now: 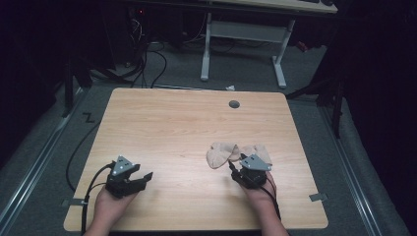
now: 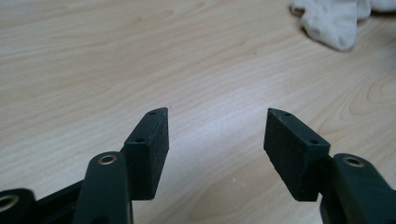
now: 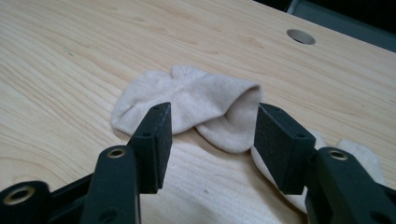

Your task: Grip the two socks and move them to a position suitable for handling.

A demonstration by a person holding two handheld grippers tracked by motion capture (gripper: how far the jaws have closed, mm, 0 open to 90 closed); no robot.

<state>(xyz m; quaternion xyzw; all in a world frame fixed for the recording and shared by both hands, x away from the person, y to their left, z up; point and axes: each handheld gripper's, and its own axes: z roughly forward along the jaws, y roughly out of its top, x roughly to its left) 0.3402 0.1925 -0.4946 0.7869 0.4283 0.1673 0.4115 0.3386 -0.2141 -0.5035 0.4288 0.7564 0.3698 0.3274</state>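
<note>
Two beige socks lie crumpled together on the wooden table (image 1: 172,128), right of its middle. One sock (image 1: 220,154) (image 3: 187,100) is folded on itself and overlaps the second sock (image 1: 260,150) (image 3: 362,156). My right gripper (image 1: 235,169) (image 3: 210,126) is open just short of the socks, its jaws on either side of the near sock's fold, nothing pinched. My left gripper (image 1: 143,181) (image 2: 215,135) hangs open over bare wood at the front left. In the left gripper view, the socks (image 2: 331,23) sit far off at the top right.
A round cable hole (image 1: 234,104) (image 3: 300,36) sits near the table's far edge. Beyond the table stand a white desk frame (image 1: 246,34) and loose cables (image 1: 147,64) on the grey floor. A hand holds each gripper at the table's near edge.
</note>
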